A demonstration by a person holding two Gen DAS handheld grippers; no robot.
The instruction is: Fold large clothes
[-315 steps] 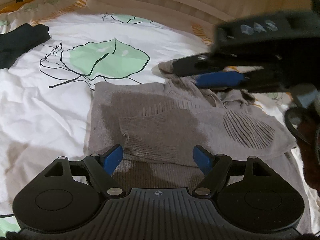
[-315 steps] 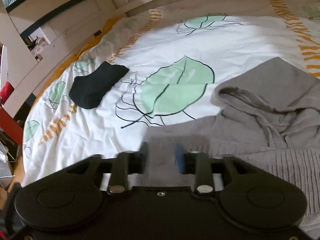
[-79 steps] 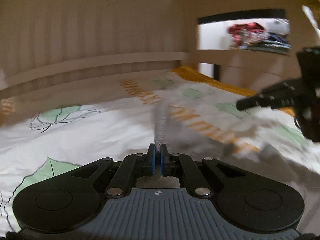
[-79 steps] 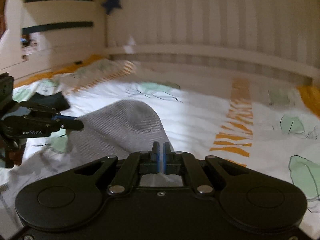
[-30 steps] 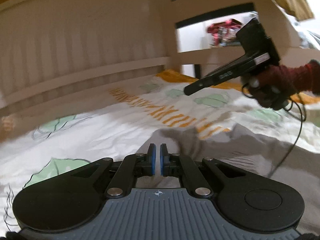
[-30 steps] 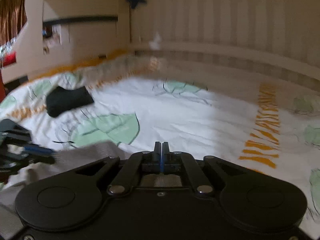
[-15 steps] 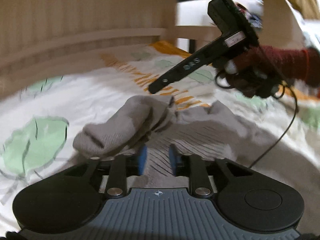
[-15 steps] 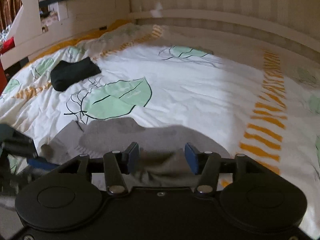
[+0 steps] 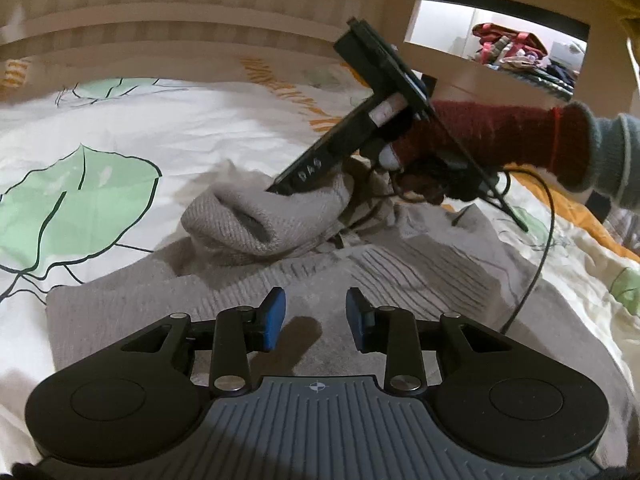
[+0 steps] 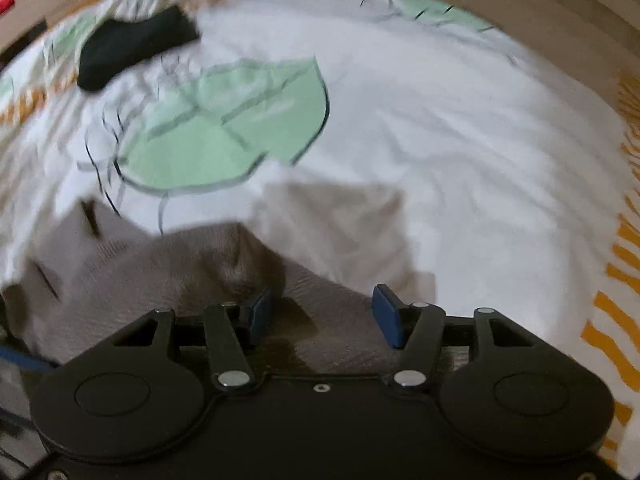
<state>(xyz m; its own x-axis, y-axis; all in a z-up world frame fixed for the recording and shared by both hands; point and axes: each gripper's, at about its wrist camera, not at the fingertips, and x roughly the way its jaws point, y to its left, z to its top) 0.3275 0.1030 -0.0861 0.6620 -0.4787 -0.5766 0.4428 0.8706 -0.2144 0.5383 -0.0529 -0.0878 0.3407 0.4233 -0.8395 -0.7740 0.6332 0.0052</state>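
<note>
Both grippers, clamped shut on grey knit a second ago, have since let go and dropped low over the bed. The left gripper (image 9: 316, 316) now stands with its blue pads (image 9: 274, 314) spread apart and nothing between them, hovering just above the flat body of the grey sweater (image 9: 400, 280), which lies spread on the leaf-print bedsheet (image 9: 120, 128). Beyond those pads a bunched, rolled fold of the same sweater sits on top of the flat part. The right gripper (image 9: 280, 189), seen from the left wrist view, comes down at a slant with its tip touching that roll, held by a hand in a red knit glove (image 9: 472, 136). In the blurred right wrist view, the right gripper (image 10: 324, 314) also has its jaws wide apart and empty over the sweater's edge. Farther off, a dark garment (image 10: 132, 46) lies on the sheet, well apart from the sweater, and the pale slatted headboard (image 9: 200, 4) closes the far side.
</note>
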